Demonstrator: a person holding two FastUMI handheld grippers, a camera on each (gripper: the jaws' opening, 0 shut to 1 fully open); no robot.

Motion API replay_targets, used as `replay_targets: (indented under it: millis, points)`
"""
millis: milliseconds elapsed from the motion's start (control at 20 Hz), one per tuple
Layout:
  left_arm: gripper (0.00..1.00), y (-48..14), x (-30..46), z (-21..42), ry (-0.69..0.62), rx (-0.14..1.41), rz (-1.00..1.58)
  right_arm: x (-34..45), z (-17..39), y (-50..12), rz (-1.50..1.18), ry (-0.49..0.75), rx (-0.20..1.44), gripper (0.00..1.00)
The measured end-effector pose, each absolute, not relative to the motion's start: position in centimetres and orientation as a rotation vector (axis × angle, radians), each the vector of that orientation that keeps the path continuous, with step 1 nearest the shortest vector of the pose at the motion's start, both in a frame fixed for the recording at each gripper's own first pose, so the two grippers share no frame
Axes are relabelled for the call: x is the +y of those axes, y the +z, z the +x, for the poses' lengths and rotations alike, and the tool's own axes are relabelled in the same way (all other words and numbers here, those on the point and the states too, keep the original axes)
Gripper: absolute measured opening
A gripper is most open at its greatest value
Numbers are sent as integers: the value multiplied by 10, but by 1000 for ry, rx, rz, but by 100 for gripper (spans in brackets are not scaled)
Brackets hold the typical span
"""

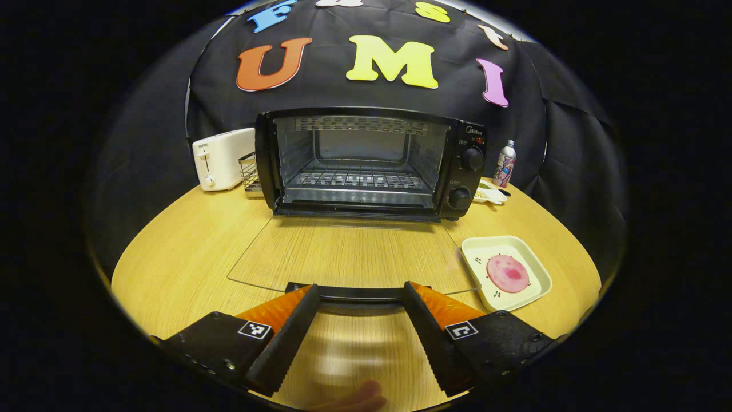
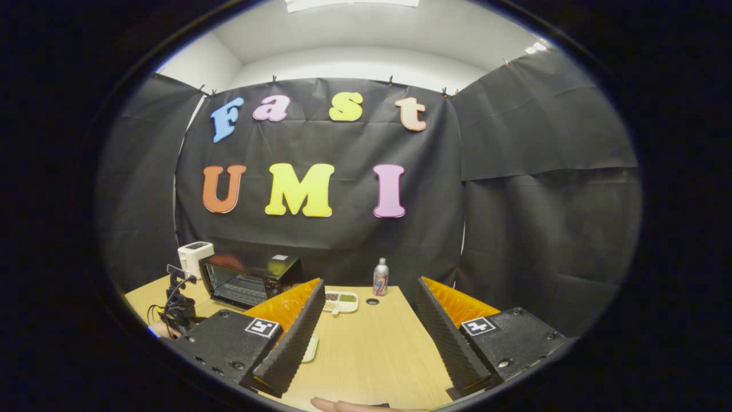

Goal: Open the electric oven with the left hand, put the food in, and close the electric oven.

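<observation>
The black electric oven (image 1: 366, 163) stands open at the back of the wooden table, its wire rack bare inside. Its glass door (image 1: 349, 252) lies flat toward me, and the dark handle (image 1: 357, 296) runs along the near edge. My left gripper (image 1: 360, 289) is open, one fingertip on each side of the handle's ends. The food, a round pink slice (image 1: 508, 273), rests on a white square plate (image 1: 474, 247) to the right of the door. My right gripper (image 2: 369, 282) is open and held above the table, with the oven (image 2: 251, 277) off to its left.
A white toaster (image 1: 220, 157) and a small wire rack (image 1: 250, 174) stand left of the oven. A bottle (image 1: 505, 163) and a small snack tray (image 1: 490, 193) sit to its right. Black cloth walls close in the back. The table edge curves near me.
</observation>
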State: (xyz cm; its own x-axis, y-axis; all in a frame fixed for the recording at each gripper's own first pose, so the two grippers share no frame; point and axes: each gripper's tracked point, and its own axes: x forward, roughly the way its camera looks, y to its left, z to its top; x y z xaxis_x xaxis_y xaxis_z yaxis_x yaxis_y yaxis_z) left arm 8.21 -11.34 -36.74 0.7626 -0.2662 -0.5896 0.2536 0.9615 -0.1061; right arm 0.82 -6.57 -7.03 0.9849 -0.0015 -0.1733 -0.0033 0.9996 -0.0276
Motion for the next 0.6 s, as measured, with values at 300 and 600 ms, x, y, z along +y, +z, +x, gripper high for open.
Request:
replay_targets:
  millis: [300,600]
  points:
    - [95,-313,-111,71,-317,531,-75,-56,42,-103,-76,23,297,96]
    - [95,-210,-90,48,-276,300,-89,-42,89,-178,-155,59,545,96]
